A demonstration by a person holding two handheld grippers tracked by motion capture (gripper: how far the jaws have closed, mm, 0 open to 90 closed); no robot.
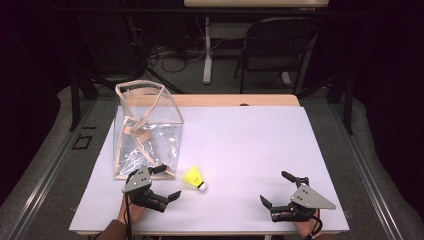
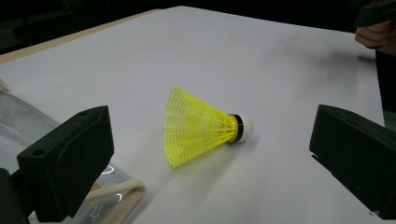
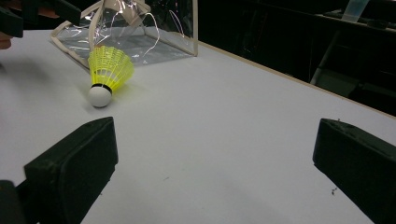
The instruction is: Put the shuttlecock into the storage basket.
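1. Lying on its side near the table's [image 1: 250, 150] front edge, left of centre, we see the yellow shuttlecock [image 1: 193, 178]; long axis diagonal, white cork toward the front-right.
2. Left gripper [image 1: 167, 184]: jaws spread wide, shuttlecock just ahead of the gap, untouched.
3. Right gripper [image 1: 276, 188]: spread, nothing between the jaws, front-right.
4. Clear bag [image 1: 147, 132] near the left edge; contents hard to read.

Yellow shuttlecock [image 2: 201, 126] lies sideways — between wide-apart jaws, untouched.

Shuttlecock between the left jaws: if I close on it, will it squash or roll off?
The shuttlecock lies on its side, so a nudge would probably swing it in an arc around its white cap. Its yellow lattice skirt looks thin and likely flexes under squeeze. It is probably very light; the open left gripper could flick it away.
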